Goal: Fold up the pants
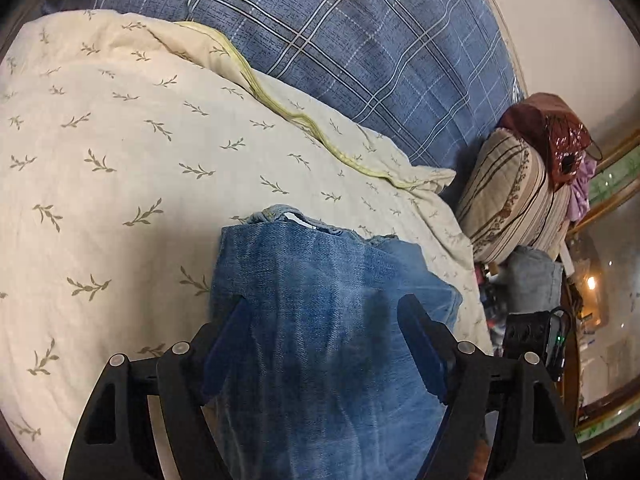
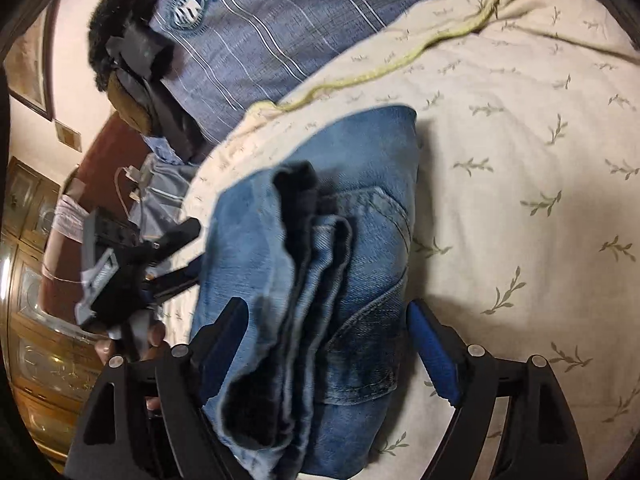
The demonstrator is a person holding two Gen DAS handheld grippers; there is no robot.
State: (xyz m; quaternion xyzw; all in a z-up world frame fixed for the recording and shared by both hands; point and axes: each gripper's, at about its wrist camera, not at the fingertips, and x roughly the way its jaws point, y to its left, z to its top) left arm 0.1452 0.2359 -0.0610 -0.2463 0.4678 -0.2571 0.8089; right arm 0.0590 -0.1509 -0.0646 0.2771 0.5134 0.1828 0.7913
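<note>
Nearest you, both pairs of tongs stand wide and released, each straddling the jeans without pinching them. Your right tongs [image 2: 326,332] hang over the bundle's open end, blue pads [image 2: 434,354] apart on either side of the layered edges; nothing is clamped. Your left tongs [image 1: 322,330] sit over the smooth folded face, again with cloth between the fingers but no pad pressing. Both point steeply down at the bed.

The jeans [image 2: 320,264] lie folded into a thick block on the cream quilt [image 1: 120,160], near its edge. I judge them heavy for cloth and fairly stiff: denim holds a crease but several layers stack up and spring apart. The surface is rough, so it should not slip once gripped. The loose hems and the dark lining [image 2: 298,184] poking out at the open end look likely to splay if you lift from one layer only. Take hold across the whole stack at a folded edge, or at the waistband [image 1: 288,216] on the far end, where the seam gives the pads something firm.

In the right view your left tongs [image 2: 176,240] show at the bundle's left side, a hand [image 2: 154,344] beneath them.

Farther off lies the blue plaid sheet [image 1: 360,40], with a striped pillow [image 1: 512,200] at the bed's side.
</note>
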